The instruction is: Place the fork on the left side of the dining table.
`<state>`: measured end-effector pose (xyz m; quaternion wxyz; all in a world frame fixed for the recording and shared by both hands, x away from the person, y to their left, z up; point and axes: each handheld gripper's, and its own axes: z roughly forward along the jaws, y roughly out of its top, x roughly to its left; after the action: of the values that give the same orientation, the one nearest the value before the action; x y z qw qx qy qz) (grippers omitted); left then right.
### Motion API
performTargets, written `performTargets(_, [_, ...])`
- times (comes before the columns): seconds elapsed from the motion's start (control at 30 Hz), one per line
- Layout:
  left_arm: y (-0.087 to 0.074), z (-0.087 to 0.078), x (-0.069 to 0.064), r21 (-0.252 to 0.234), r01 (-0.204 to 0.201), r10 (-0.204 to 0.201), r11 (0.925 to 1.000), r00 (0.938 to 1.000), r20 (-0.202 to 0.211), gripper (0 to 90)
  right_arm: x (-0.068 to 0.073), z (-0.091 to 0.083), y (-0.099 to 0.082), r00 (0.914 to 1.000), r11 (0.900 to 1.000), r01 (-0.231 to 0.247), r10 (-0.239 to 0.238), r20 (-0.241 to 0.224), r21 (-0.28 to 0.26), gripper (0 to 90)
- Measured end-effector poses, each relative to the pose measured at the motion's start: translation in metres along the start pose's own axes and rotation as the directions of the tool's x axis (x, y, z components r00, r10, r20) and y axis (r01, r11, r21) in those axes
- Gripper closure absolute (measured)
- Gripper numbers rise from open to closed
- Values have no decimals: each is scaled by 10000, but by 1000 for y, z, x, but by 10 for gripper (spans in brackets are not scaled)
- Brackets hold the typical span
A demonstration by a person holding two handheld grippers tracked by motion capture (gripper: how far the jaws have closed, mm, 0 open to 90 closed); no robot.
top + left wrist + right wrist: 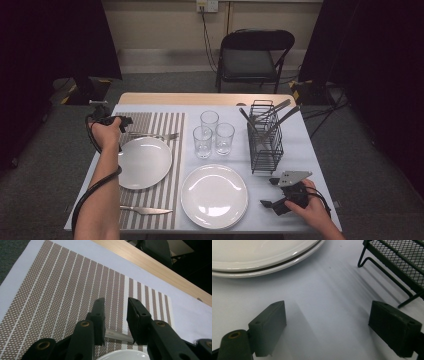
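My left gripper (122,121) hovers low over the far left of the striped placemat (172,190). It stands just past the handle end of a fork (152,135) that lies on the mat beyond a white plate (144,162). In the left gripper view the jaws (116,302) stand a little apart. The fork handle (117,335) lies on the mat across the gap near their base, and the pads do not press on it. My right gripper (267,192) rests at the front right, wide open with nothing between its jaws (327,315).
A knife (145,210) lies at the mat's near edge. Two stacked white plates (214,196) sit front centre, three glasses (209,120) behind them. A black wire rack (265,142) with cutlery stands to the right, close to my right gripper. A chair (252,60) stands beyond the table.
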<state>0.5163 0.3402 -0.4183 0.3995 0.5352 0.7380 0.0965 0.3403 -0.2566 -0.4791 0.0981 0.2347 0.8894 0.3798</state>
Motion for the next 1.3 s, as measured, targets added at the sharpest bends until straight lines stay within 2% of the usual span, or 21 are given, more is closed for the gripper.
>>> performTargets(0.23, [0, -5, -5, 111, -69, 68, 9999, 9999, 83, 670, 0, 0, 0, 10000, 10000, -1, 1, -3, 1, 134])
performTargets(0.33, [0, -7, -6, 163, -196, 195, 9997, 9998, 11, 657, 0, 0, 0, 10000, 10000, -12, 12, -5, 8, 134])
performTargets(0.4, [0, -9, -9, 220, -233, 229, 9995, 9996, 153, 647, 0, 0, 0, 10000, 10000, -14, 14, -4, 12, 133])
performTargets(0.5, [-1, -12, -12, 335, -479, 475, 9983, 9988, 130, 630, 0, 0, 0, 10000, 10000, -10, 10, -5, 9, 133])
performTargets(0.63, [-2, -15, -15, 482, -432, 422, 9979, 9989, 202, 591, 0, 0, 0, 10000, 10000, -8, 8, -4, 7, 133])
performTargets(0.73, [-4, -18, -16, 590, -637, 620, 9962, 9976, 302, 561, 0, 0, 0, 10000, 10000, 15, -15, -9, 0, 134])
performTargets(0.87, [-5, -20, -18, 784, -648, 620, 9948, 9973, 381, 538, 0, 0, 0, 10000, 10000, 10, -10, -14, 1, 133])
performTargets(0.93, [-6, -21, -19, 880, -906, 879, 9920, 9956, 338, 528, 0, 0, 0, 10000, 10000, 3, -3, -15, 7, 134])
performTargets(1.0, [-7, -22, -21, 875, -811, 778, 9929, 9962, 400, 517, 0, 0, 0, 10000, 10000, 9, -9, -16, 0, 133])
performTargets(1.1, [-8, -22, -22, 905, -919, 892, 9917, 9955, 328, 502, 0, 0, 0, 10000, 10000, 0, 0, -14, 6, 133])
performTargets(1.13, [-9, -23, -23, 1054, -954, 900, 9898, 9944, 550, 502, 0, 0, 0, 10000, 10000, 10, -10, -15, -1, 133])
performTargets(1.3, [-11, -25, -26, 1176, -1078, 1035, 9872, 9937, 424, 490, 0, 0, 0, 10000, 10000, 8, -8, -18, 1, 133])
